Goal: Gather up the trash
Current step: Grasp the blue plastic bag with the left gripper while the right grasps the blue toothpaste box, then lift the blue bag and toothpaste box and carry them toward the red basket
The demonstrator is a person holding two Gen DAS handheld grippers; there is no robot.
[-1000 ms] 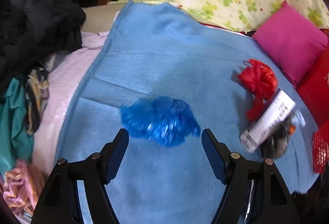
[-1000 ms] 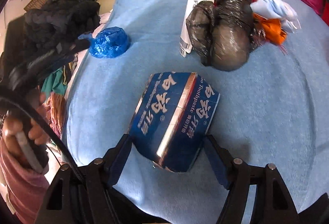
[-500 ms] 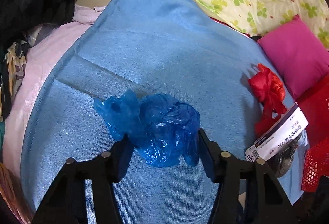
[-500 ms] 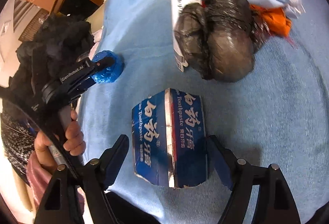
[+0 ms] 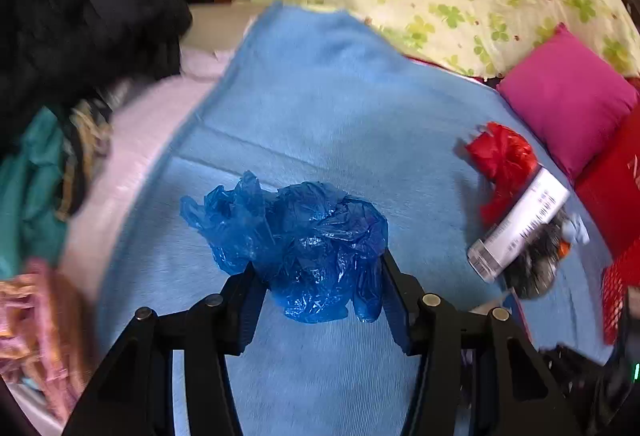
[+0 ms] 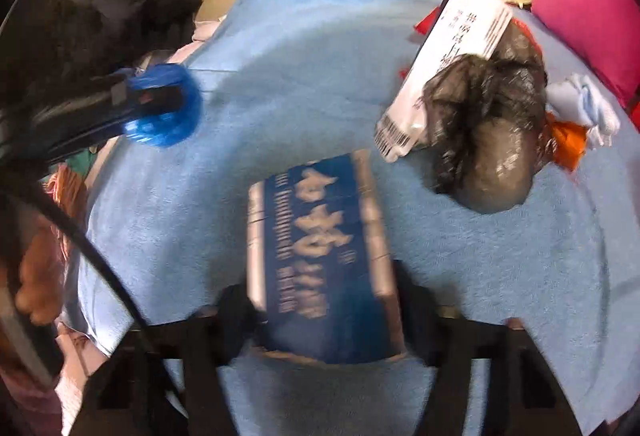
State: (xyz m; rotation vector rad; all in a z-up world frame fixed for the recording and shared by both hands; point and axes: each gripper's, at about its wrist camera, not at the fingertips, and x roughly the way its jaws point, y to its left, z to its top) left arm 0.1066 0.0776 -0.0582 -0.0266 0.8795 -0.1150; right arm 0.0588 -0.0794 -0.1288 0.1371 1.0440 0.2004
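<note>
Left claw (image 5: 316, 290) pinching blue plastic bag (image 5: 296, 240), right claw (image 6: 324, 310) clamping toothpaste box (image 6: 320, 256), both just closing to lift trash.

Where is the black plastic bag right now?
In the right wrist view, the black plastic bag lies upper right on the blue blanket, against the white carton, beyond the toothpaste box.

On your towel (image 5: 320, 108), the crumpled plastic bag (image 5: 304, 240) lies left; the toothpaste box (image 6: 320, 256) sits centre; the bagged trash pile (image 6: 488, 140) lies right, before the cushion (image 5: 568, 108).
</note>
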